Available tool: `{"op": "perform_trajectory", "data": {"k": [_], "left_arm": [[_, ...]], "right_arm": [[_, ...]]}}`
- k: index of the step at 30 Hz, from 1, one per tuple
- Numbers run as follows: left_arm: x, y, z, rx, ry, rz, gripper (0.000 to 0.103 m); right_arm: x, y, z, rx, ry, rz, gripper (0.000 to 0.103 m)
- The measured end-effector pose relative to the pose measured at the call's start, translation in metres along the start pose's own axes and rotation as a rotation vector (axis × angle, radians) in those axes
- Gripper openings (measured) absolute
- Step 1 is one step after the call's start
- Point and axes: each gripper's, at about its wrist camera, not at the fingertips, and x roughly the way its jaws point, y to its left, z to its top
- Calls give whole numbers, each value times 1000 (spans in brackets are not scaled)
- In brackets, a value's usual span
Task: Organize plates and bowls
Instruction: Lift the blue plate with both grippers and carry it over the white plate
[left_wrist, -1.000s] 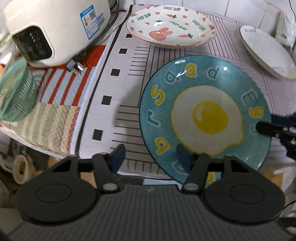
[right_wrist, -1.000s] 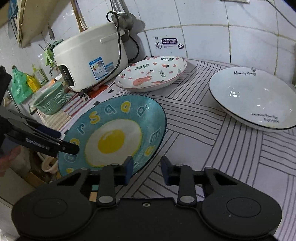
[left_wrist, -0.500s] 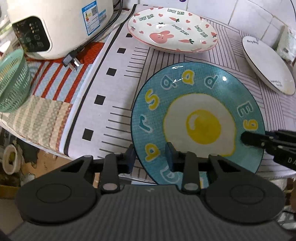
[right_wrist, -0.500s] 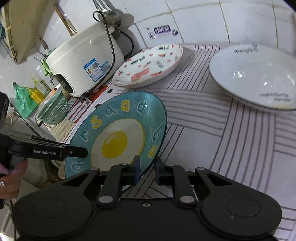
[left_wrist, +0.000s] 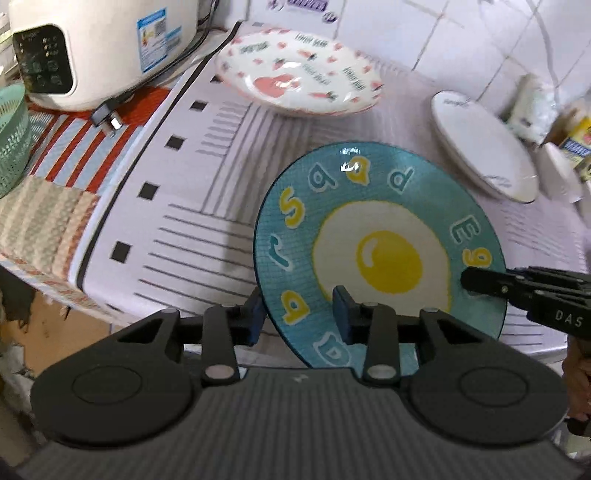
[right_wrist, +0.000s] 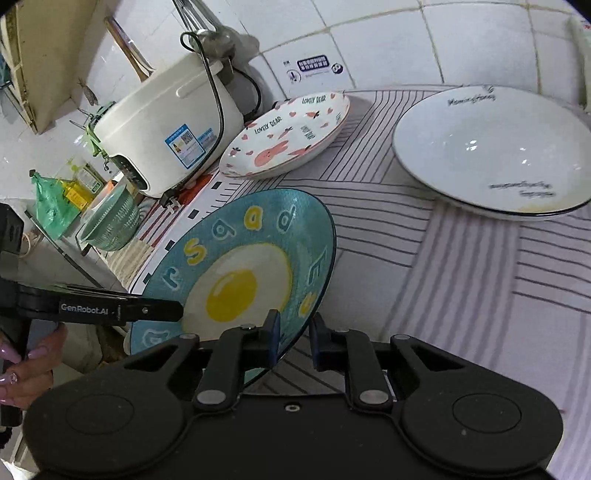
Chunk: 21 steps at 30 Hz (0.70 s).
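A teal plate with a fried-egg picture (left_wrist: 376, 236) (right_wrist: 255, 254) is lifted and tilted above the striped cloth. My left gripper (left_wrist: 297, 317) is shut on its near-left rim. My right gripper (right_wrist: 293, 339) is shut on its opposite rim; its fingers (left_wrist: 491, 282) show at the right in the left wrist view. A pink rabbit plate (left_wrist: 295, 81) (right_wrist: 288, 136) lies at the back. A white bowl with a dark rim (left_wrist: 484, 147) (right_wrist: 487, 151) sits at the right.
A white rice cooker (left_wrist: 92, 48) (right_wrist: 166, 125) stands back left with its loose plug (left_wrist: 107, 120) on the cloth. A green mesh basket (left_wrist: 11, 144) (right_wrist: 110, 218) is at the left edge. Packets (left_wrist: 569, 144) crowd the far right. Tiled wall behind.
Both grippers closed on the teal plate's rim and raised it off the cloth, tilting it. The other dishes have not moved.
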Motion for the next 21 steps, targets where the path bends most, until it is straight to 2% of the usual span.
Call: {"op": "perform_trajectory", "data": {"k": [3,8,14,21], "left_arm": [[-7,-14,2,14,-23,-31,36],[-17,-47,10,106,-52,-64,36],[-13,-82,24,146,-55,-130,36],[-4,-118,52,186,-70,-190,36]], "right_arm": [[-17,-7,-1,8,-21,-1,21],[-52,-16,0,8,-85,-23,21],[-94,-34,5,24,-174,-61,21],[-121,-54,15,18,-212,-145,21]]}}
